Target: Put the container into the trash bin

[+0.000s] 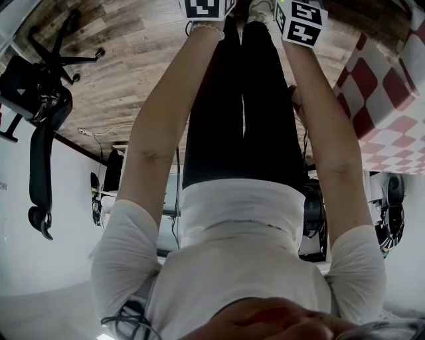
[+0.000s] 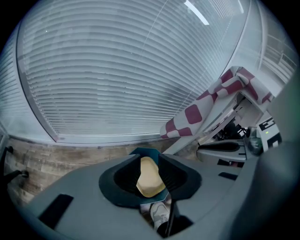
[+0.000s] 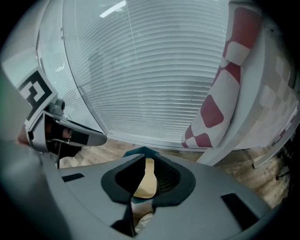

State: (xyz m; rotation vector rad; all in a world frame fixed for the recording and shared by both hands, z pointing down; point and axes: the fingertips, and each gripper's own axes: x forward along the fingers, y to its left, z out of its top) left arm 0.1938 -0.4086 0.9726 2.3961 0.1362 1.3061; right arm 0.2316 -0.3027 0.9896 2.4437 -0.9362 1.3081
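Container: we can't find it in any of the three views.

Head view: we look down our own body, with both arms [image 1: 159,133] stretched down beside black trousers [image 1: 232,113]. Of the grippers we see only the marker cubes at the top edge: left cube [image 1: 201,8], right cube [image 1: 302,23]. Wood floor [image 1: 133,73] lies underneath, with an office chair [image 1: 40,113] at left and a red-and-white checkered cloth [image 1: 392,99] at right.

Left gripper view: left gripper [image 2: 149,157] is tilted down toward the floor, with window blinds [image 2: 117,70] behind. Its jaws stand apart and grip nothing. A beige pad face [image 2: 149,178] shows in the gap, a white shoe [image 2: 160,213] below it. The checkered cloth is at right, with the right cube near it.

Right gripper view: right gripper [image 3: 146,157] has its jaws apart too, with a narrower gap and the same beige face in it. Nothing is clamped. The left cube is at the left edge and the checkered cloth hangs at right.
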